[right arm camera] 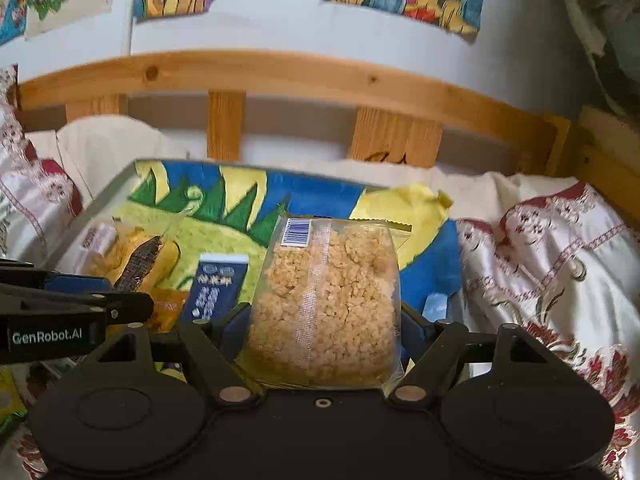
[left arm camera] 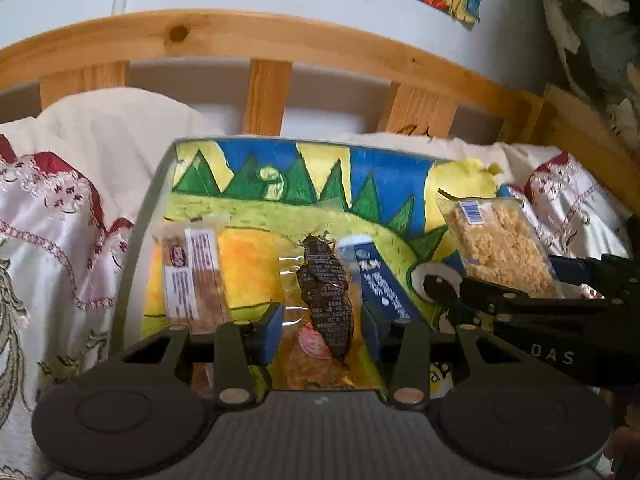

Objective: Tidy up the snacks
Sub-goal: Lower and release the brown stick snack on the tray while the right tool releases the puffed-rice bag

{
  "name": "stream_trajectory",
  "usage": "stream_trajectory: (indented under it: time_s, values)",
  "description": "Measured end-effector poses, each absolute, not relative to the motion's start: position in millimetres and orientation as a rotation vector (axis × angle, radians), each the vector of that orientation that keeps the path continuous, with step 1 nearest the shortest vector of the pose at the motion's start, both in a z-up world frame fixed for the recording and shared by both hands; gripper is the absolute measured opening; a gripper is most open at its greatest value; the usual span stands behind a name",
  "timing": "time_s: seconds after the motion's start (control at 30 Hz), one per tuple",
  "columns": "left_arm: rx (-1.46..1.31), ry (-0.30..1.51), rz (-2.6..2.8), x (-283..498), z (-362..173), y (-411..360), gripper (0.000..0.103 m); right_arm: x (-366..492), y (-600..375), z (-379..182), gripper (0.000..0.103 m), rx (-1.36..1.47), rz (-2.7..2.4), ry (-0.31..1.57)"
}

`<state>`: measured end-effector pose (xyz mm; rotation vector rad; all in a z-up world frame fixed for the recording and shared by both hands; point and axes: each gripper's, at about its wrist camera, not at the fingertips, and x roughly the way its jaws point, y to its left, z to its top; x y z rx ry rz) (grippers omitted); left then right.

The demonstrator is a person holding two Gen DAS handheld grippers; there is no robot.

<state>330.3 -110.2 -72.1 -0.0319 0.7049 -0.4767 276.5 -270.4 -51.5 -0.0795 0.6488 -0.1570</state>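
Observation:
A painted tray with a grey rim point(left arm camera: 136, 240) point(right arm camera: 100, 196) lies on a bed. My left gripper point(left arm camera: 322, 332) is shut on a clear packet with a dark brown printed snack point(left arm camera: 328, 300), low over the tray's near part. My right gripper point(right arm camera: 324, 332) is shut on a clear bag of golden crumbly snack point(right arm camera: 324, 304) point(left arm camera: 500, 252), held over the tray's right side. On the tray lie a bar with a white label point(left arm camera: 196, 276) at the left and a dark blue packet point(left arm camera: 380, 280) point(right arm camera: 216, 288) between the two grippers.
A yellow wrapper point(right arm camera: 400, 208) lies at the tray's far right corner. White embroidered bedding point(left arm camera: 60, 220) point(right arm camera: 540, 260) surrounds the tray. A wooden slatted headboard point(left arm camera: 280, 40) stands behind it. The left gripper's arm point(right arm camera: 80, 308) crosses close beside the right one.

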Motion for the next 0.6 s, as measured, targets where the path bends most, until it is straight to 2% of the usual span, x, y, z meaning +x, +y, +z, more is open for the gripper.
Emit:
stream_trajectory:
  time_s: [0.6]
  values:
    - [0.005, 0.745, -0.462, 333.3, -81.0, -113.0, 0.048, 279.2, -262.5, -70.9, 0.077, -0.115, -0.145, 0.704]
